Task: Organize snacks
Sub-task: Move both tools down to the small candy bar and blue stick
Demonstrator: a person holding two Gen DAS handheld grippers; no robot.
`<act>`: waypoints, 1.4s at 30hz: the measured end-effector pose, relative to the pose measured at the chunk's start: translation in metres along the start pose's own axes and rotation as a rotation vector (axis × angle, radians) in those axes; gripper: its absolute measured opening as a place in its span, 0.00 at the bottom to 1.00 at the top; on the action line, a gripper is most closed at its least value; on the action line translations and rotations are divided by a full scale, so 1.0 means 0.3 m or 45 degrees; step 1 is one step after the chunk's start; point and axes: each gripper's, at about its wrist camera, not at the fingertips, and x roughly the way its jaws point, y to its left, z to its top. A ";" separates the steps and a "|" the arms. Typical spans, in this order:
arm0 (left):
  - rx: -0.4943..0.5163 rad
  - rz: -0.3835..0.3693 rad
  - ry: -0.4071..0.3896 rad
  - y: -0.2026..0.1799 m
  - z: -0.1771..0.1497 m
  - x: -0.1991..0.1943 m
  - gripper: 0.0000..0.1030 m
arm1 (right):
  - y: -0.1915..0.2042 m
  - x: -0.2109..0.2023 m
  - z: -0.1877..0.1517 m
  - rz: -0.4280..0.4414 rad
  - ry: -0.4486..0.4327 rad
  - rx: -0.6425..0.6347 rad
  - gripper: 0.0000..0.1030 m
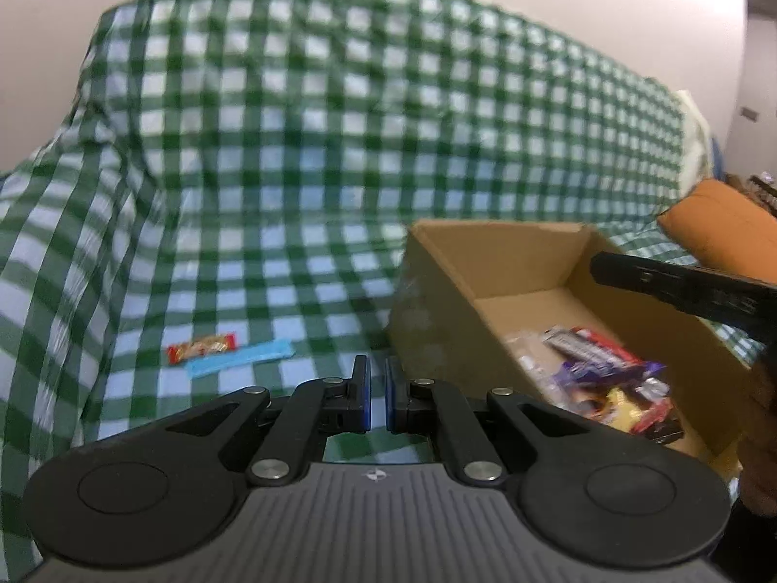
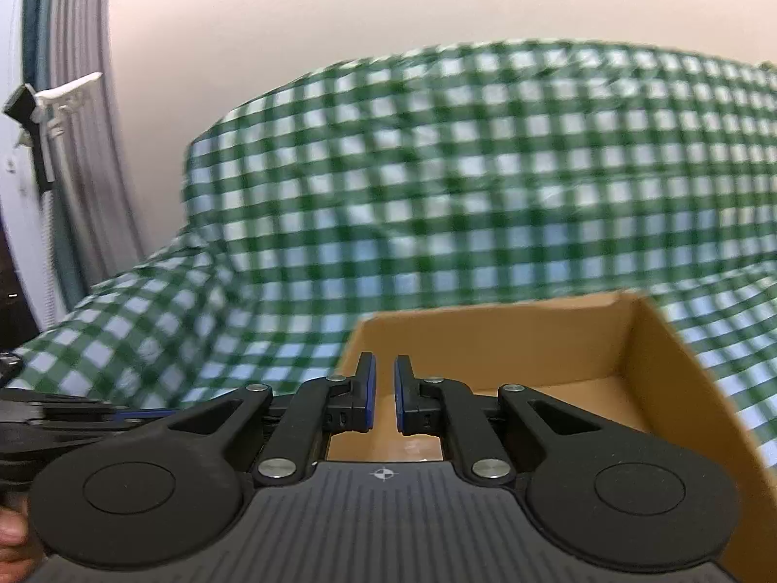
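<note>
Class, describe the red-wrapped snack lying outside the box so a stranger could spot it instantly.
Start at the green checked cloth draped over the sofa, then look left of the open cardboard box. Two thin snacks lie there side by side on the seat. The red-wrapped snack is the shorter one, just behind the pale blue stick.

My right claw points at the open cardboard box, its blue-padded jaws drawn nearly together with nothing between them — only a thin slit. The box's brown floor shows bare beyond my fingertips and its far wall rises behind them. Past that, a green-checked cloth drapes up against a pale wall. Low to my left sits the other claw, dark and blurred.
</note>
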 end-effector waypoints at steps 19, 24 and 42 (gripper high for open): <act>-0.071 0.234 0.279 0.408 0.177 0.529 0.60 | 0.018 0.041 0.031 0.166 0.032 0.106 0.09; -0.004 0.289 0.384 0.380 0.151 0.639 0.59 | 0.007 0.054 0.029 0.169 0.051 0.116 0.09; -0.082 0.200 0.565 0.300 -0.124 0.147 0.14 | 0.028 0.035 0.031 0.209 0.070 0.108 0.09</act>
